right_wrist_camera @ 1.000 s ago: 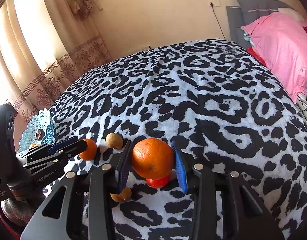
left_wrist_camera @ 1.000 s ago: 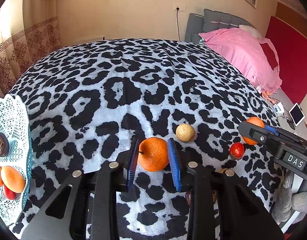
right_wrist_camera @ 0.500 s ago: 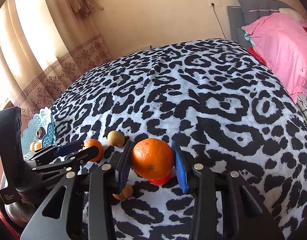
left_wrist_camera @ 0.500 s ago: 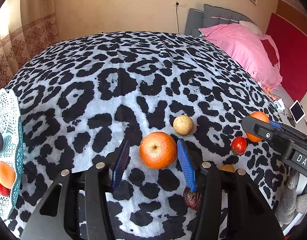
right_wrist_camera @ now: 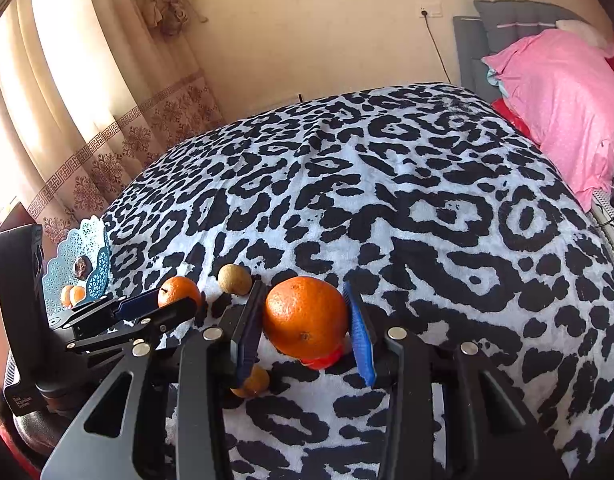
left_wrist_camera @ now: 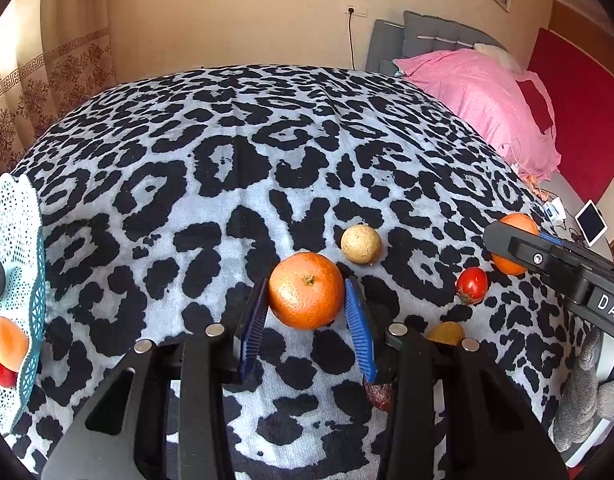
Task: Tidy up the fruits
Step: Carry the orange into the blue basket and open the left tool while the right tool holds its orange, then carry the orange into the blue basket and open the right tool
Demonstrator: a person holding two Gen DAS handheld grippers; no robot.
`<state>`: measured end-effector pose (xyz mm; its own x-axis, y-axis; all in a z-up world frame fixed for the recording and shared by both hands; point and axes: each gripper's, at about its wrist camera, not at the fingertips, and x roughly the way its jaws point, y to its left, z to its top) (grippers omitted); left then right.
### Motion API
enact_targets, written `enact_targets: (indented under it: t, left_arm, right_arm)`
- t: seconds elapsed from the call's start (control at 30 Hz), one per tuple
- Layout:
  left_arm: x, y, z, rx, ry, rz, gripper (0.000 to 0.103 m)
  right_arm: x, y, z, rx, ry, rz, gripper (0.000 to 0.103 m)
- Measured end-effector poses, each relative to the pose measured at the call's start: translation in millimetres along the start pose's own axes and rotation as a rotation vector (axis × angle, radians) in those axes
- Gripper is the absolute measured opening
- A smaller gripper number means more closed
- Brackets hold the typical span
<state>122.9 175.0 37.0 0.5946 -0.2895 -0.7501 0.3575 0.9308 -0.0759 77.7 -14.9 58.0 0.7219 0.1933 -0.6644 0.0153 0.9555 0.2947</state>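
CHANGE: left tongs (left_wrist_camera: 305,320), spread wide 0.5 s ago, now pinch an orange (left_wrist_camera: 306,290) on the leopard-print surface (left_wrist_camera: 235,184) | right tongs (right_wrist_camera: 303,326) keep pinching a 2nd orange (right_wrist_camera: 305,316), held up | NEXT: likely both to the teal basket (left_wrist_camera: 25,248), left edge

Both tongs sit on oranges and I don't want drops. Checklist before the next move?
1. Left tongs on left orange: pads meet both sides, ok.
2. Left orange lifted off the cloth: cannot tell.
3. Right tongs on right orange: gripped, ok.
4. Right orange clear of the tomato beneath it: cannot tell.
5. Teal basket has free space: ok.
6. The two tongs apart from each other: ok.
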Motion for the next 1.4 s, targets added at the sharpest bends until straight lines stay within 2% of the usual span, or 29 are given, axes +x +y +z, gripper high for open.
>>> enact_targets:
  t: [0.3,0.53,0.83,1.17,1.23,1.3,1.4]
  left_arm:
    - [-39.1,19.9,5.8,-0.028,-0.094,0.053,0.04]
    - [-73.5,54.5,4.9,-0.072,-0.168,0.118,0.04]
    - [-86.1,115.4,-2.3,-0.172,-0.174,0.199,0.04]
    - [-85.7,159.8,-13.9,-0.258,-0.161,0.258,0.04]
    - [-85.4,167.9,-15.9,-0.285,-0.156,0.274,0.044]
    - [-88.6,176.7,-17.2,-0.316,-0.164,0.292,0.074]
    - [-100.3,187.0,-18.3,-0.343,-0.204,0.303,0.082]
  right_arm:
    - [-2.9,16.0,2.1,-0.026,-0.004,0.009,0.04]
    - [-2.2,35.9,2.3,-0.059,-0.003,0.02,0.04]
    - [1.7,64.4,0.5,-0.107,0.009,0.038,0.04]
    - [14.3,88.9,-2.0,-0.142,0.037,0.05,0.04]
    - [16.8,93.0,-2.4,-0.149,0.043,0.051,0.04]
    - [18.9,97.5,-2.9,-0.156,0.048,0.053,0.04]
    - [20.7,104.9,-3.6,-0.171,0.053,0.056,0.04]
